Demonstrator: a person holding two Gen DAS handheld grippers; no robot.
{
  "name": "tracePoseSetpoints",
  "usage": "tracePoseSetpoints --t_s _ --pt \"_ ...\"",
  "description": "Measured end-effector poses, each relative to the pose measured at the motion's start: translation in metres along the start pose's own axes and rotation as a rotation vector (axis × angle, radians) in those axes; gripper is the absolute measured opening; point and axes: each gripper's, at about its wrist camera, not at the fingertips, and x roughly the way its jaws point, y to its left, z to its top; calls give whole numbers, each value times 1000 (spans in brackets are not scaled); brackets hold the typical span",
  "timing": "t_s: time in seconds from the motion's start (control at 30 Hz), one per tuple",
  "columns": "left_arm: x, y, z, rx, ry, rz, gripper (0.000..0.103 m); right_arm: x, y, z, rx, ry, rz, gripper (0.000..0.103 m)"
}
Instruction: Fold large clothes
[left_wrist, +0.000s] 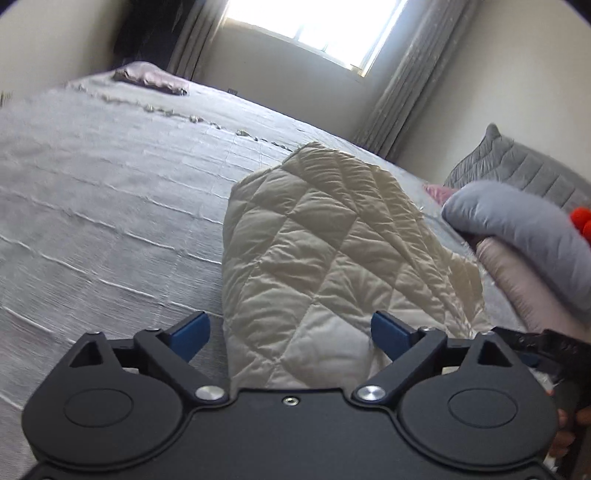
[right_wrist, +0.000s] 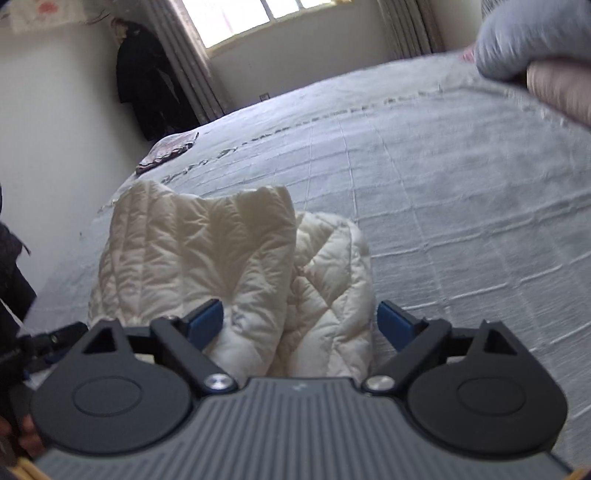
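A cream quilted jacket lies folded on the grey bedspread. It also shows in the right wrist view, bunched in two thick folds. My left gripper is open, its blue-padded fingers spread either side of the jacket's near end, not closed on it. My right gripper is open too, with fingers wide apart over the jacket's near edge. The part of the jacket under each gripper body is hidden.
A grey pillow over a pink one sits at the right, with a grey quilted cushion behind. A small folded cloth lies at the bed's far corner. A dark garment hangs by the curtain. The bedspread stretches beyond.
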Motion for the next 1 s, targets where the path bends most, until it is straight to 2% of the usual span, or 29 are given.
tracePoseSetpoints --t_s 0.1,0.2,0.43,0.67,1.0 --pt "-23 -8 -5 39 -15 29 100 -23 10 0 -46 -31 -16 92" --pt "-42 -23 -9 78 -19 93 103 -43 24 -3 -96 -55 -47 97" --pt "-86 -53 -30 134 39 222 103 -81 59 -24 -143 -63 -155 103" --pt "-115 -69 -52 127 78 291 103 -104 78 -56 -176 -40 -207 103" --pt "-129 -82 -71 200 65 356 103 -111 87 -82 -214 -15 -262 103"
